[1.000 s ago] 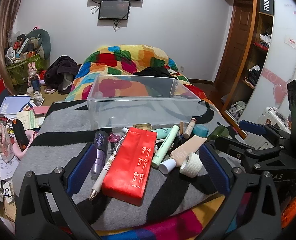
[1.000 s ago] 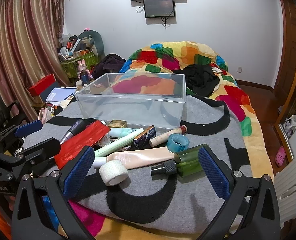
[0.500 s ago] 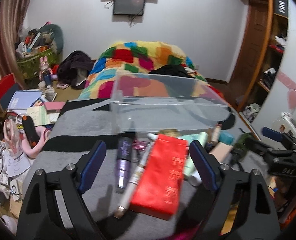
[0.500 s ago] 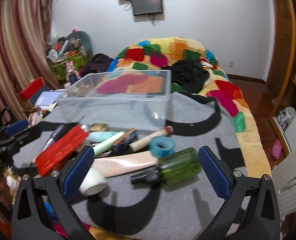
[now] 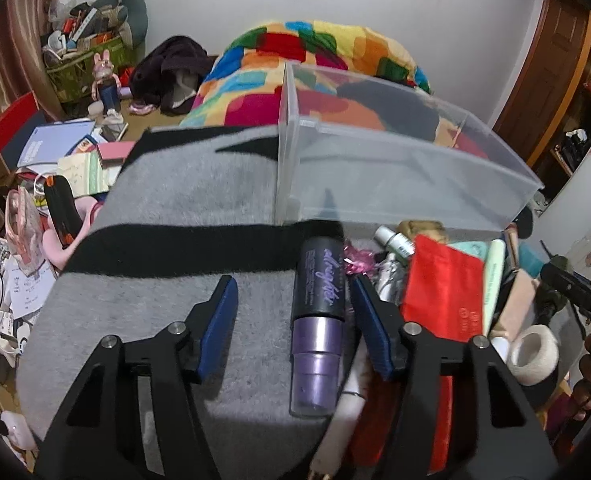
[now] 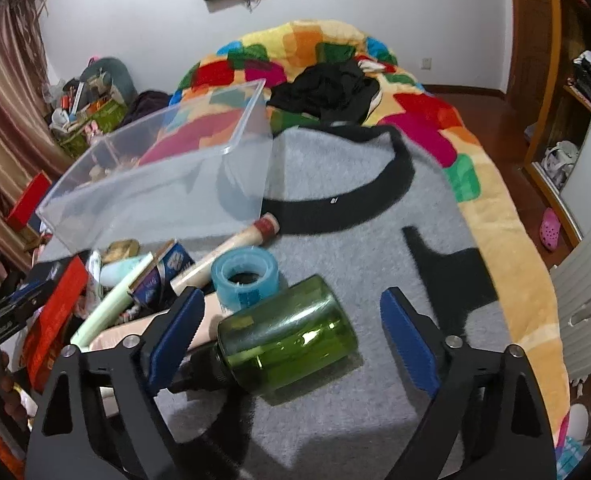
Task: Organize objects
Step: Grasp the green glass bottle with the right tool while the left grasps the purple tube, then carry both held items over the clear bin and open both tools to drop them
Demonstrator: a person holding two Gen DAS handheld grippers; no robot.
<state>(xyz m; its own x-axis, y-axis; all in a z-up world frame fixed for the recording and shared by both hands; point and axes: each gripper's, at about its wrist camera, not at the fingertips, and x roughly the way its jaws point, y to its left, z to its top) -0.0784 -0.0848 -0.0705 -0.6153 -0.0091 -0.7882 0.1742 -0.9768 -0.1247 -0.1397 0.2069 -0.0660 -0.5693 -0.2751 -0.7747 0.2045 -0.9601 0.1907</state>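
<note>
Left gripper [image 5: 294, 322]: jaws wide, down over the grey-and-black blanket [image 5: 199, 216] at the near end of the bed. The purple spray bottle [image 5: 317, 330] lies between them, dark cap pointing toward the bin, close against the right-hand finger; contact there can't be confirmed. Wide gap on the left-hand side.

Right gripper [image 6: 287, 334]: jaws wide, straddling the green glass bottle [image 6: 291, 336], which lies on its side with its black neck toward the left-hand finger. Neither pad is clearly touching the glass.

Clear plastic bin [image 5: 407, 172] sits on the blanket further up the bed, upright; its inside looks bare, though the walls are translucent and blurred.

Loose items are piled along the bin's near wall:
- red pouch [image 5: 441, 288] just right of the purple bottle
- white pen [image 5: 345, 404] between the two, partly under the left gripper's right-hand finger
- pale green tube [image 6: 113, 306]
- beige tube with red cap [image 6: 231, 246]
- blue tape roll [image 6: 244, 278], touching the green bottle's base end
- white gauze roll [image 5: 533, 354] toward the right edge

Colourful patchwork quilt [image 6: 427, 116] covers the rest of the bed beyond the blanket.
</note>
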